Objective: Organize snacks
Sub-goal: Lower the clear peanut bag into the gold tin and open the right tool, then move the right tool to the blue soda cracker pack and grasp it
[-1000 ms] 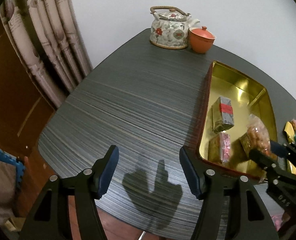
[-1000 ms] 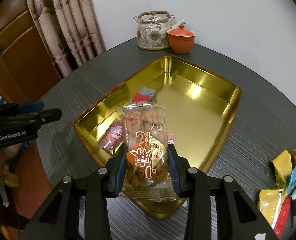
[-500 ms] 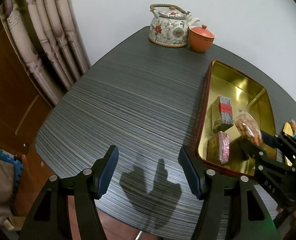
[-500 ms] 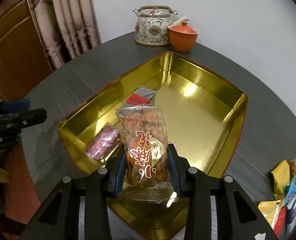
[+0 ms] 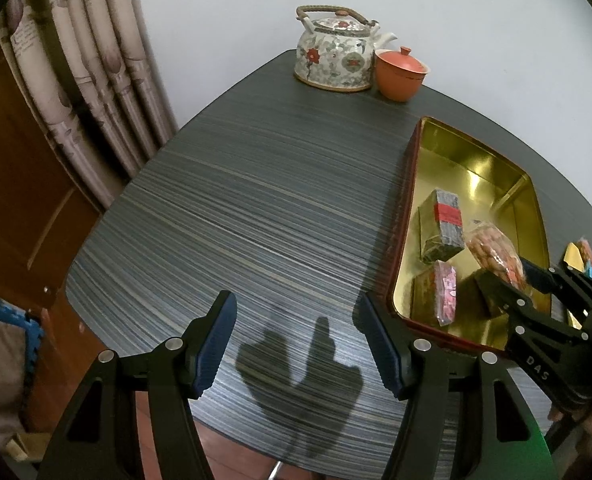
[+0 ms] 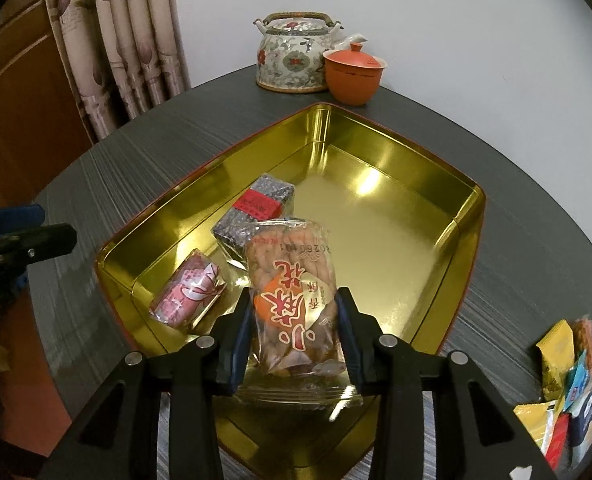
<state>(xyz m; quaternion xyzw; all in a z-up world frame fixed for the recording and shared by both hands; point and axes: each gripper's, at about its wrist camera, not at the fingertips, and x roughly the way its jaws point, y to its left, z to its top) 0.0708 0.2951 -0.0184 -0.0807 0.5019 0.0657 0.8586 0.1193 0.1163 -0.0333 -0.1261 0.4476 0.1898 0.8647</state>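
We held the right claw [image 6: 293, 334] clamped on a clear packet of fried twists [image 6: 293, 304], its blue pads pressing the packet's two long sides. The packet hung over the near end of the gold tin tray [image 6: 396, 168], its far end reaching above the grey packet with a red label [image 6: 255, 208] that lay on the tray floor. Whether the twists touched that packet we could not tell. Just to the left of it, near the tray's corner, lay a pink wrapped snack [image 6: 189, 294]. The far half of the tray was bare metal.

Our left claw [image 5: 296, 344] stood apart with nothing between its pads, hovering over the dark striped counter [image 5: 255, 200] just beside the tray's red outer wall.

On the counter to the right of the tray, well apart from it, sat a small heap of loose snack packets [image 6: 568, 368] in yellow, blue and red. At the counter's far edge a floral teapot [image 6: 291, 60] stood touching or almost touching an orange lidded cup [image 6: 352, 74].
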